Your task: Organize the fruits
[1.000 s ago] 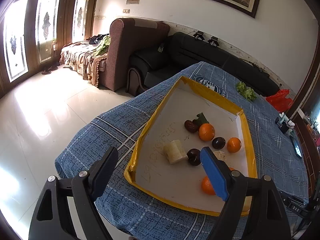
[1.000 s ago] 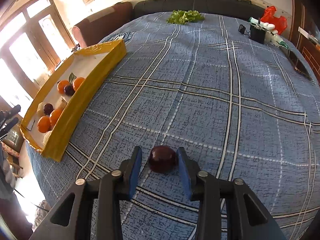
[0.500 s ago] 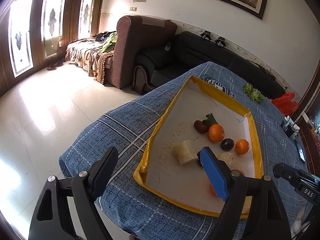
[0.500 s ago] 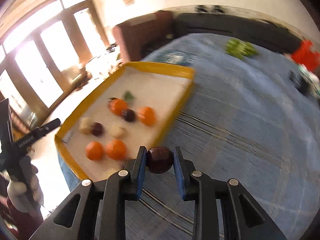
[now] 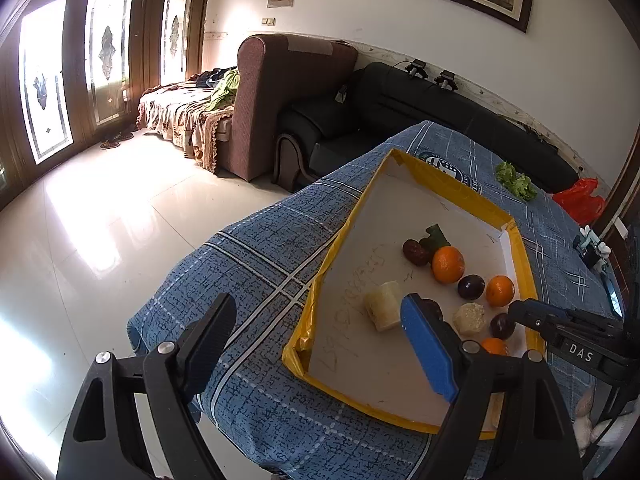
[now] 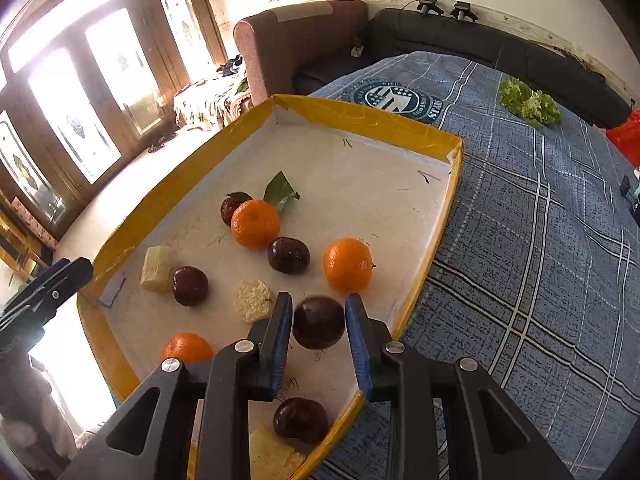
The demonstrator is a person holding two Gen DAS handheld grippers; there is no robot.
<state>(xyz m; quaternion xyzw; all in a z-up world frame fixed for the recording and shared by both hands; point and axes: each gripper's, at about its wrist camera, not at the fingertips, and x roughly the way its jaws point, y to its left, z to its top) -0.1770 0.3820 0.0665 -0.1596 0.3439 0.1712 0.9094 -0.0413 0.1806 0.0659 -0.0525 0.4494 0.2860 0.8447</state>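
Your right gripper (image 6: 318, 322) has carried the dark round plum (image 6: 319, 322) from the blue plaid table (image 6: 540, 240) over the yellow-rimmed cardboard tray (image 6: 420, 280), its jaws just easing apart around it, so the drop is nearly done, while your left gripper (image 5: 316, 340) hangs wide and empty.

Your dark plum (image 6: 318, 322) hangs over the yellow-rimmed tray (image 6: 372, 120), slightly blurred, clear of both pads. Below it lie three oranges (image 6: 347, 265), more dark plums (image 6: 288, 255) and pale chunks (image 6: 253, 300).
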